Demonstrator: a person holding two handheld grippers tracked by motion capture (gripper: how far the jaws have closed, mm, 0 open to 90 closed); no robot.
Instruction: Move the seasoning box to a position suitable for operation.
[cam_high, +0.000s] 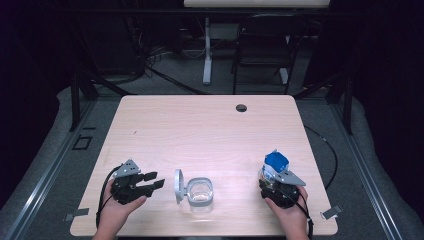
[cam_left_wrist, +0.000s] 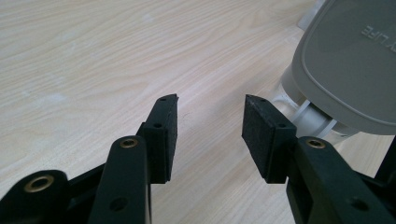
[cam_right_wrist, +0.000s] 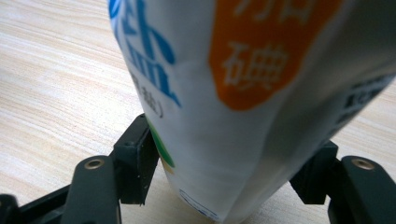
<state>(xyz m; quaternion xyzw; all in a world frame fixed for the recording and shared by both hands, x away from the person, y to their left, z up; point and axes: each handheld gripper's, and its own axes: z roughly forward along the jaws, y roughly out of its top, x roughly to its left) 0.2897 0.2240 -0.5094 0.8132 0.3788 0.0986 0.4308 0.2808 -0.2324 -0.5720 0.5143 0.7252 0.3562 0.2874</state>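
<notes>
High view, read from left to right: the left tongs (cam_high: 156, 181) are held low over the pale wooden surface (cam_high: 200, 125), jaws spread wide with nothing between them, and are pointed toward a small clear container (cam_high: 201, 192) whose grey lid (cam_high: 178, 185) is stood open on its left side. In the left gripper view the black pads (cam_left_wrist: 164, 135) are seen apart and bare, with the grey lid (cam_left_wrist: 350, 65) just beyond the right-hand one and not touched. Further right, near the front edge of the surface, a white and blue bag (cam_high: 275, 164) is gripped upright in the right tongs (cam_high: 272, 182). In the right gripper view the bag (cam_right_wrist: 243, 102) is seen pinched near its lower part, its skin creased between the two jaws. The bag is judged to be soft and pliable, with loose contents that will shift when it is tipped, and its glossy film is likely to be slippery; a hold across the body, above the bottom seam, is thought safest. The container is judged light and rigid, liable to slide if nudged, so it would best be steadied by its wall or the lid hinge.
</notes>
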